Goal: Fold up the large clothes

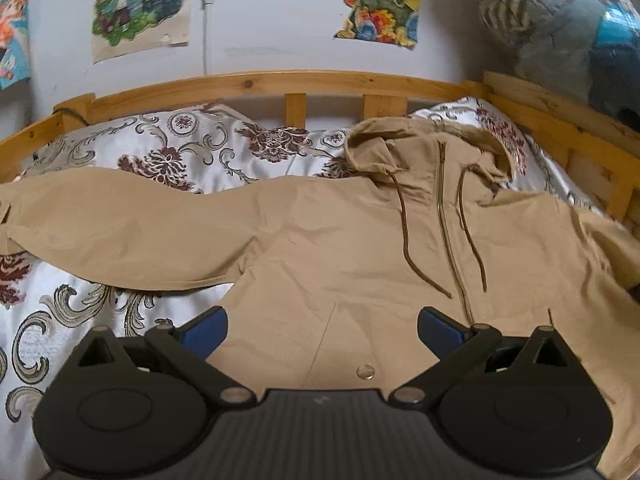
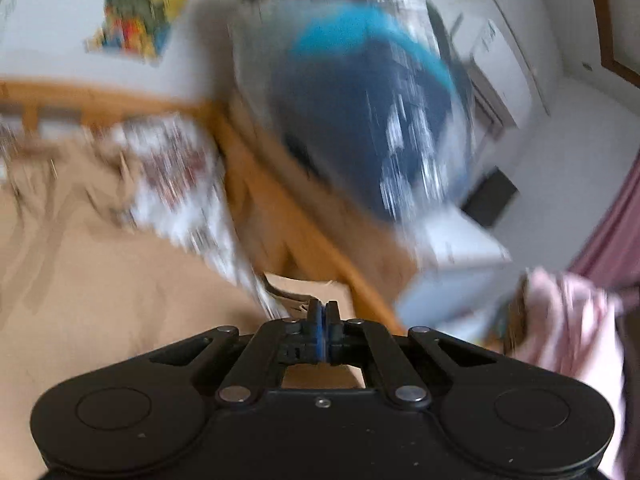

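Wooden-railed bed [image 1: 248, 82] with floral bedding [image 1: 168, 152] carries the tan hooded jacket [image 1: 320, 248], spread front-up, zipper [image 1: 446, 220] closed, 1 sleeve [image 1: 100, 224] stretched sideways. Left tongs [image 1: 322, 330] hang wide apart above its hem, gripping nothing. Right wrist view, heavily motion-blurred, shows right tongs [image 2: 320, 314] pressed together at the jacket's edge by the rail; whether fabric is pinched cannot be told.

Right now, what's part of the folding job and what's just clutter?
Job:
- tan hooded jacket, spread front-up and zipped on the bed
- left hand-held gripper, open over its lower front
- right hand-held gripper, shut; view blurred

Just lying about:
- floral bedspread
- wooden bed frame
- cartoon posters
- clothes pile beyond the frame
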Motion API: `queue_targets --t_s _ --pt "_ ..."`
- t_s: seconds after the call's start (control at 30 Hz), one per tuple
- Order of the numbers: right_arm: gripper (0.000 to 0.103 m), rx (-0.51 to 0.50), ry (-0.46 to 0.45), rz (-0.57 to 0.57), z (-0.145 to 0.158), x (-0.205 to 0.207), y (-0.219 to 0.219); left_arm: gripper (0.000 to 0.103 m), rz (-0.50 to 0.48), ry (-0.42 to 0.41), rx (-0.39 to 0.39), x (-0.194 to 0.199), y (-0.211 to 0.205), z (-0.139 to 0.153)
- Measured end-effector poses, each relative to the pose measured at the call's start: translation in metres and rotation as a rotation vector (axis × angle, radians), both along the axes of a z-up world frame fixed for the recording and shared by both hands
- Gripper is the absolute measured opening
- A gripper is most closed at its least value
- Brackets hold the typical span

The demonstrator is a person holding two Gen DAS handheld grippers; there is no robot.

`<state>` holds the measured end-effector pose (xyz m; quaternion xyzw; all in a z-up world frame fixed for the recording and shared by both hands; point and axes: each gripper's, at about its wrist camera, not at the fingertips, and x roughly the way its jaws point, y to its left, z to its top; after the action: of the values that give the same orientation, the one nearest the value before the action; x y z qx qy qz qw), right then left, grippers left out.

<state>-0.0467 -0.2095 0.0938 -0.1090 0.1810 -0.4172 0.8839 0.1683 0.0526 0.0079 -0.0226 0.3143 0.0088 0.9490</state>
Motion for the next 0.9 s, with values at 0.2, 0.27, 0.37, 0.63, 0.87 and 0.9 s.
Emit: queue_targets --t_s 0.2,0.27,0.37,0.63,0.87,0.9 --pt "0.0 -0.022 -0.087 0.29 0.087 0.042 0.098 0.102 -0.015 -0.014 -0.036 -0.003 0.006 0.006" --pt "0.0 -0.034 -0.089 0.42 0.099 0.06 0.142 0.102 -0.022 -0.021 -0.04 -0.005 0.005 0.006" --pt "0.0 -0.056 -0.032 0.603 0.103 0.095 0.21 0.102 -0.045 -0.034 -0.052 -0.006 0.004 0.005" --pt "0.023 -0.006 0.178 0.878 0.041 0.175 0.308 0.102 -0.102 -0.048 -0.129 -0.003 0.005 -0.008" --pt "0.078 0.049 0.15 0.739 -0.002 0.152 0.224 0.102 -0.058 -0.042 -0.116 0.02 0.02 -0.03" --pt "0.08 0.049 0.151 0.668 -0.013 0.149 0.2 0.102 -0.043 -0.036 -0.106 0.027 0.022 -0.034"
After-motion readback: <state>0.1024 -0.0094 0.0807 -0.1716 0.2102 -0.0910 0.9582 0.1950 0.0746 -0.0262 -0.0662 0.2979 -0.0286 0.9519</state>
